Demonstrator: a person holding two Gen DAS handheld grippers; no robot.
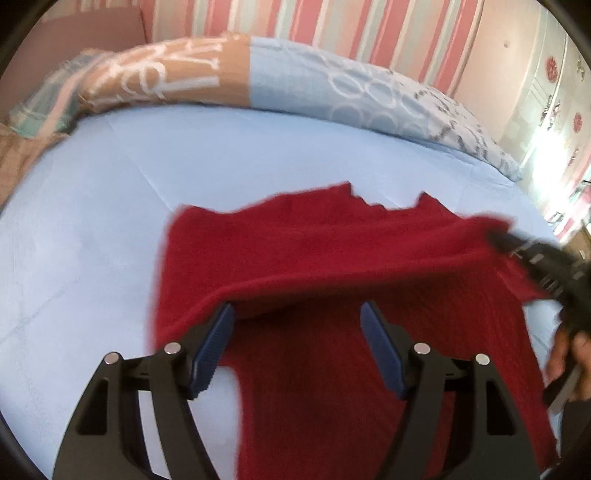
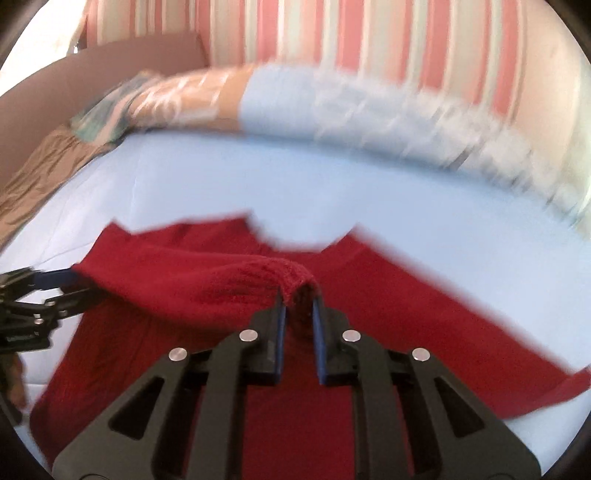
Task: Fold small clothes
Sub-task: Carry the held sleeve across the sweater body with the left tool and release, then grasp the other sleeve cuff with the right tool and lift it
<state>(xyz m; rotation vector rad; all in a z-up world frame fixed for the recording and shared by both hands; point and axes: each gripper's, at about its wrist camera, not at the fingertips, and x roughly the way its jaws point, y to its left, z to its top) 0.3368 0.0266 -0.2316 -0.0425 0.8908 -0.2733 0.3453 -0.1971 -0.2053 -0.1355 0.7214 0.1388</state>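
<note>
**A:** Red knitted garment (image 1: pixel 332 251) is lying spread on the light blue bedsheet (image 1: pixel 110 184), hem side near, neckline notch at the far edge. One fold of it is being lifted off the rest.

**B:** Right gripper (image 2: pixel 299 314)?

**A:** Jaws standing almost together, blue pads (image 2: pixel 281 332) pinching a raised ridge of the knit. Fabric is draping over the fingertips and sitting between the pads. Seen from the left wrist, it's coming in from the right, nipping the right corner of the lifted fold (image 1: pixel 495 236).

**B:** Left gripper (image 1: pixel 299 314)?

**A:** Jaws standing wide apart. The lifted edge is running across just past both tips, seemingly resting on them. Pads are not pressing on it from either side. In the right wrist view it's sitting at the left edge, by the left end of the fold, jaws apart there too.

**B:** Background?

**A:** Patterned blue-and-tan pillow roll (image 1: pixel 229 74) is lying along the far side of the bed, striped pink-and-white wall (image 1: pixel 332 22) behind it. Right wrist view is motion-blurred up there. Part of a person's hand (image 1: pixel 565 354) is showing near right, behind the right gripper.
</note>
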